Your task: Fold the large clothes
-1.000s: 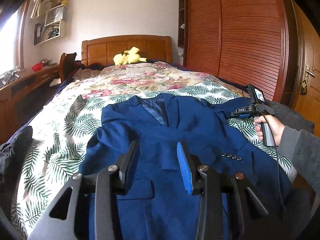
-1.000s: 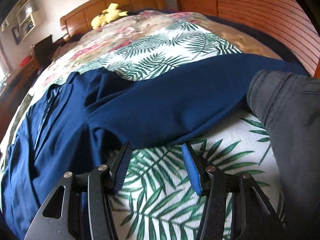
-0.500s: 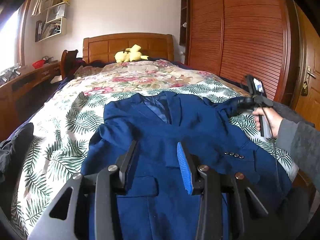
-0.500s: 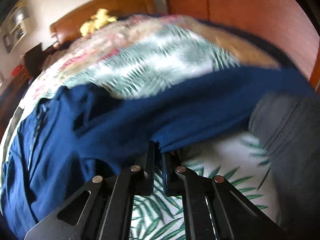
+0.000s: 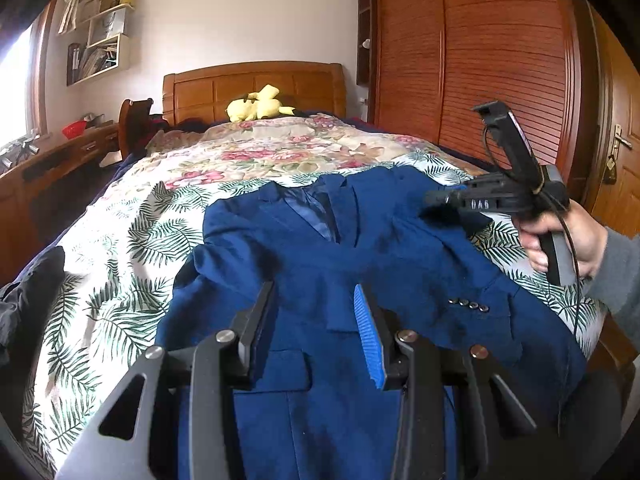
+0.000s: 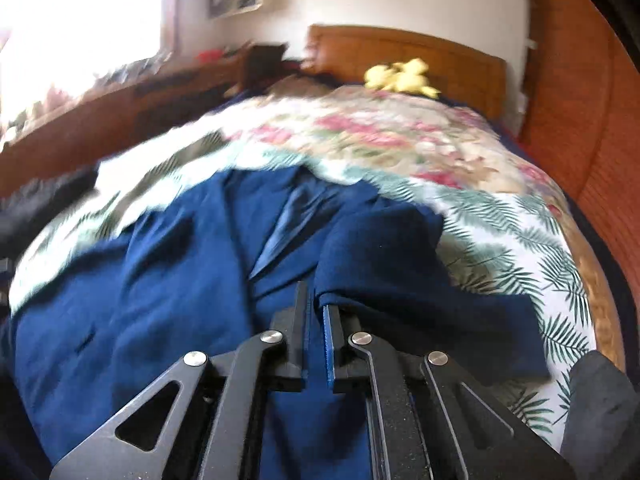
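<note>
A navy blue suit jacket lies face up on the bed, collar toward the headboard. My left gripper hovers open over its lower front with nothing between the fingers. A hand holds my right gripper above the jacket's right shoulder. In the right wrist view that gripper pinches the edge of the jacket's sleeve, which is lifted and drawn across the chest. Its jaws are opening slightly, with the cloth still between the pads.
The bed has a palm-leaf and floral cover. A yellow plush toy sits by the headboard. A wooden wardrobe stands on the right and a desk on the left. A dark garment lies at the bed's left edge.
My right gripper closed on the sleeve's edge, then rose and swung left over the jacket, pulling the sleeve with it. The left gripper stayed put and open.
</note>
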A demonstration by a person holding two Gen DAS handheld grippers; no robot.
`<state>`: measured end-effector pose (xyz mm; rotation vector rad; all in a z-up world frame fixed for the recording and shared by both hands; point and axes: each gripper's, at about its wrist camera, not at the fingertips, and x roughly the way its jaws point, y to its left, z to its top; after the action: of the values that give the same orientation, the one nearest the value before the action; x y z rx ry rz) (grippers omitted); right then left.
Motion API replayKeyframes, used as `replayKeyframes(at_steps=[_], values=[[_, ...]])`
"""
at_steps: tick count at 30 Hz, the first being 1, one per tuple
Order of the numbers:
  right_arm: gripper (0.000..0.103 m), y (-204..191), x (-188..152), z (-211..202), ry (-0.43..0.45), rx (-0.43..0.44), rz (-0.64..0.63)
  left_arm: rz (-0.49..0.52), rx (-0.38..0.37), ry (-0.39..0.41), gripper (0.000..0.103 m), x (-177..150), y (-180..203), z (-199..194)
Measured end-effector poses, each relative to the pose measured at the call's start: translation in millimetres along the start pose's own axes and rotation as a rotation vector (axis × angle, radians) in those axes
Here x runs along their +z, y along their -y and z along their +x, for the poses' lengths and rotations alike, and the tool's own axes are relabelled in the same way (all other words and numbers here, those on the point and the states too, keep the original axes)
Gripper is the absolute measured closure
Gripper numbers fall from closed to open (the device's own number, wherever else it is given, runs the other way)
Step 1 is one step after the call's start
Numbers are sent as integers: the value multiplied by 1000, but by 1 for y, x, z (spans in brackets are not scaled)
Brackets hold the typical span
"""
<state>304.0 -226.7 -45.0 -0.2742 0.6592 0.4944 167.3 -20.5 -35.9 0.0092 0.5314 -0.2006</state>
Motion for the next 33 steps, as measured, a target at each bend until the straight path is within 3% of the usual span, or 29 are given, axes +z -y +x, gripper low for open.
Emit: replayKeyframes(at_steps=[4, 5, 14, 19, 26, 33], values=[[57, -10, -10, 5, -53, -17, -5, 3, -3, 4, 65, 0, 1, -2], [52, -8, -10, 4, -51, -30, 0, 3, -4, 4, 65, 0, 0, -2], [50, 34, 1, -41, 16, -78, 70, -3, -7, 9, 65, 0, -1, -4], [46, 62, 7, -50, 46, -181, 114, -2, -10, 7, 65, -1, 0, -4], [46, 130, -17, -8, -71, -307, 276, 6, -4, -4, 65, -1, 3, 0], [46, 178, -59, 39, -214, -316, 443, 11, -9, -13, 65, -1, 7, 5]])
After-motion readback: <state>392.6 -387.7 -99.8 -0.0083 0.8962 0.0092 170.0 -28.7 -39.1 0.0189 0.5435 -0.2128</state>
